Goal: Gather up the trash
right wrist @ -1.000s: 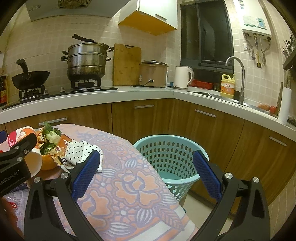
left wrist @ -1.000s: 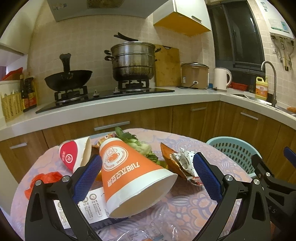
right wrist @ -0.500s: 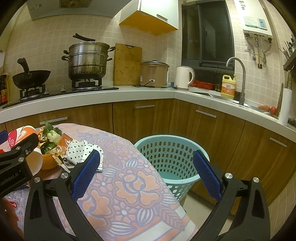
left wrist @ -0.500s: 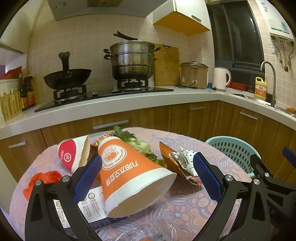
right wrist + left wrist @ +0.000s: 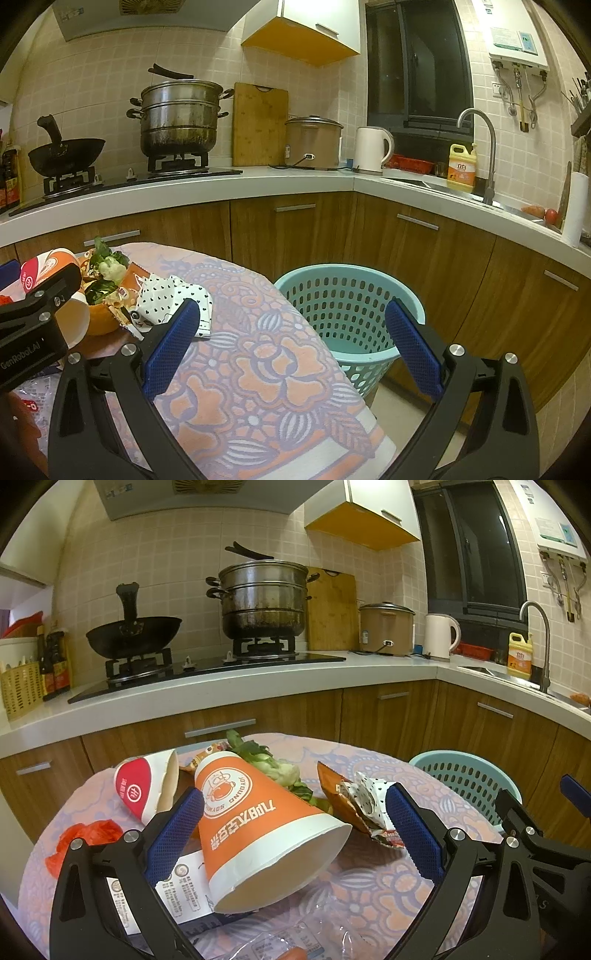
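Observation:
A large orange paper cup [image 5: 258, 823] lies on its side on the round table, its mouth toward me. My left gripper [image 5: 295, 823] is open with its blue fingers on either side of the cup, apart from it. Around it lie a red-and-white cup [image 5: 146, 786], green vegetable scraps [image 5: 273, 764], an orange snack wrapper [image 5: 332, 794] and a white dotted wrapper [image 5: 173, 295]. My right gripper [image 5: 291, 343] is open and empty, over the table's right edge. The light blue basket [image 5: 351, 310] stands on the floor beyond it.
The table has a floral cloth [image 5: 266, 369]. A red plastic scrap [image 5: 85, 838], a printed leaflet [image 5: 181, 890] and clear plastic film [image 5: 288, 941] lie at the table's near side. Wooden cabinets [image 5: 295, 229] and a counter with stove, pots and sink run behind.
The left gripper has shifted slightly, so the orange cup sits a little lower and closer between its fingers. The right gripper has barely moved.

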`<state>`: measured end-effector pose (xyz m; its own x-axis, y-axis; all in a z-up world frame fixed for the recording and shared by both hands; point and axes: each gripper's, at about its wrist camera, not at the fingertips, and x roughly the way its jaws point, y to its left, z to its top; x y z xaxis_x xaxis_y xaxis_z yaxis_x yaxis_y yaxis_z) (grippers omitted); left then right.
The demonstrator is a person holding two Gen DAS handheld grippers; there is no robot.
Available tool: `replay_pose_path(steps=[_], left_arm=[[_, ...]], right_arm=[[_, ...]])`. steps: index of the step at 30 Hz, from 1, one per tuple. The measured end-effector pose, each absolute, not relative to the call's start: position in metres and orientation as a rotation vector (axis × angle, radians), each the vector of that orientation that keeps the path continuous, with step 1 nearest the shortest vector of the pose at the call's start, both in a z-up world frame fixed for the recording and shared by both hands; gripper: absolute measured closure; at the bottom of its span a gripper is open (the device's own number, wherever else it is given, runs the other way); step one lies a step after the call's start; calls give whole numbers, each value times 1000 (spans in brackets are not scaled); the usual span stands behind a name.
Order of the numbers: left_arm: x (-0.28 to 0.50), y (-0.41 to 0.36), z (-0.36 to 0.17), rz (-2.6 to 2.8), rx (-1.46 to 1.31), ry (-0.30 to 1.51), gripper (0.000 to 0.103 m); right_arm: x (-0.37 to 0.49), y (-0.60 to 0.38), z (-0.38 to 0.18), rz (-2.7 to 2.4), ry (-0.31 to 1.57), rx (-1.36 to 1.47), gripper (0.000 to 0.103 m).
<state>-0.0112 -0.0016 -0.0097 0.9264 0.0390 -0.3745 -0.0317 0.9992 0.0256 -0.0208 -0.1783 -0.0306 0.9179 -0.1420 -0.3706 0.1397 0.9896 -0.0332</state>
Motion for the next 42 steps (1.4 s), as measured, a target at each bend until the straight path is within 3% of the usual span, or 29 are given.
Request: replay_pose_path(steps=[12, 23, 31, 37, 42], left_arm=[[-12, 1, -10, 42, 10, 378, 8], [-62, 85, 35, 144, -177, 433, 8], [-85, 112, -26, 76, -269, 709, 11], [-76, 97, -58, -27, -254, 825, 13], [-66, 77, -71, -59, -204, 870, 24]], right_arm=[[-22, -179, -33, -158, 381, -9, 8], [3, -196, -36, -106, 536, 45, 8], [-8, -173, -23, 113, 556, -25, 33], [-14, -159, -20, 200, 550, -86, 34], [-7, -159, -20, 250, 573, -80, 34]])
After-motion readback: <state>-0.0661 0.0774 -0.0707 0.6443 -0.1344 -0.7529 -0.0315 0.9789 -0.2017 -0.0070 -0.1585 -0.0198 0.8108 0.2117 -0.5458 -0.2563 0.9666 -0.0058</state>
